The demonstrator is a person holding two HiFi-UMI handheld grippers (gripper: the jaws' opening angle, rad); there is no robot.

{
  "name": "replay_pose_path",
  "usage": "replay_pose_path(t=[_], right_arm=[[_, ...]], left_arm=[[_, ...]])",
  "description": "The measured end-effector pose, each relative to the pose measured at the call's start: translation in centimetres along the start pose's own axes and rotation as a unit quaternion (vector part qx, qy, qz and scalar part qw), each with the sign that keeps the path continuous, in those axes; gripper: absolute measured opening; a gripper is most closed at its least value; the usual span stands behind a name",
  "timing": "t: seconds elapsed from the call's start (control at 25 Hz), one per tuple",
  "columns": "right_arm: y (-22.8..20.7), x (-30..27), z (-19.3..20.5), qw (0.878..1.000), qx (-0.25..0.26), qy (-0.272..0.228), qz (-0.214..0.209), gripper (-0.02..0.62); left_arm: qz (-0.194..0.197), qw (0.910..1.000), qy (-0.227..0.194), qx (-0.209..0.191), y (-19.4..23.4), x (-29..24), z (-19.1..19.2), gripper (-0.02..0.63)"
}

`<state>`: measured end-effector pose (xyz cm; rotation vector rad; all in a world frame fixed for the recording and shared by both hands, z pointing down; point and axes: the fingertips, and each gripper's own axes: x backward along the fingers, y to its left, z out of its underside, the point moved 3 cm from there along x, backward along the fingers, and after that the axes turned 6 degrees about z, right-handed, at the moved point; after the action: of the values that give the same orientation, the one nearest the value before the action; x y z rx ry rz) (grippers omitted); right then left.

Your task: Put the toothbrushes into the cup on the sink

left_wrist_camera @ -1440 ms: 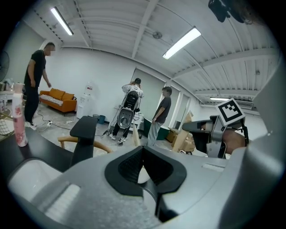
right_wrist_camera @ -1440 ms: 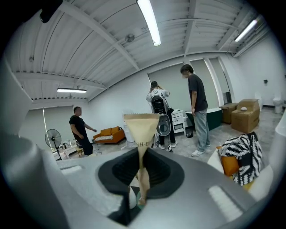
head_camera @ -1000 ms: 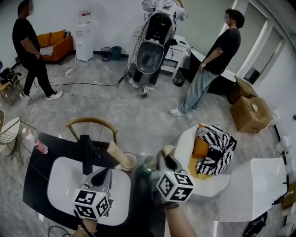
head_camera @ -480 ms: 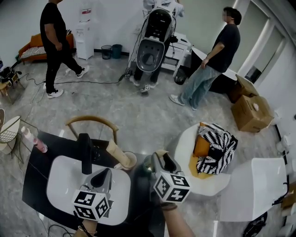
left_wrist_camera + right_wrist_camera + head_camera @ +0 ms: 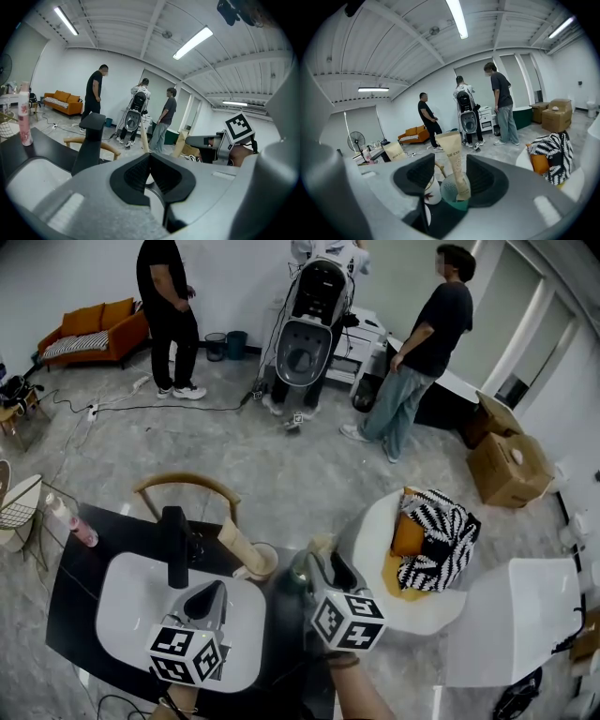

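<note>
Both jaws of the right hand-held gripper point(image 5: 451, 174), just opening, are being spread around the beige tube point(image 5: 453, 150) in the teal cup point(image 5: 456, 204), a straight withdrawal being advised; the left hand-held gripper point(image 5: 149, 157) is pressed together, empty.

Large open robotics lab or test studio. White oval sink basin point(image 5: 122, 601) set in freestanding black countertop point(image 5: 70, 606), mid-room. Grey polished stone-look floor point(image 5: 234, 451) with loose black cable point(image 5: 178, 410). Tall black-and-white machine on stand point(image 5: 314, 324), brown cardboard boxes point(image 5: 506, 465), orange sofa point(image 5: 94, 329), white water dispenser point(image 5: 172, 310). Exposed beamed ceiling point(image 5: 140, 28), long fluorescent strip lights point(image 5: 192, 42). Three standing people point(image 5: 427, 343).
</note>
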<state>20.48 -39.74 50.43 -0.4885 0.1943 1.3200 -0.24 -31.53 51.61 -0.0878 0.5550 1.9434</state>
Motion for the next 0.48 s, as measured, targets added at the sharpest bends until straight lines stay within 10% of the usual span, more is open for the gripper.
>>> replay_pose_path(t=[0.48], right_arm=[[0.4,2.5,-0.5,1.0,-0.001,-0.013,0.017,0.213]], left_arm=[[0.01,0.9999,-0.012,-0.007,-0.5,1.8,-0.9,0.008]])
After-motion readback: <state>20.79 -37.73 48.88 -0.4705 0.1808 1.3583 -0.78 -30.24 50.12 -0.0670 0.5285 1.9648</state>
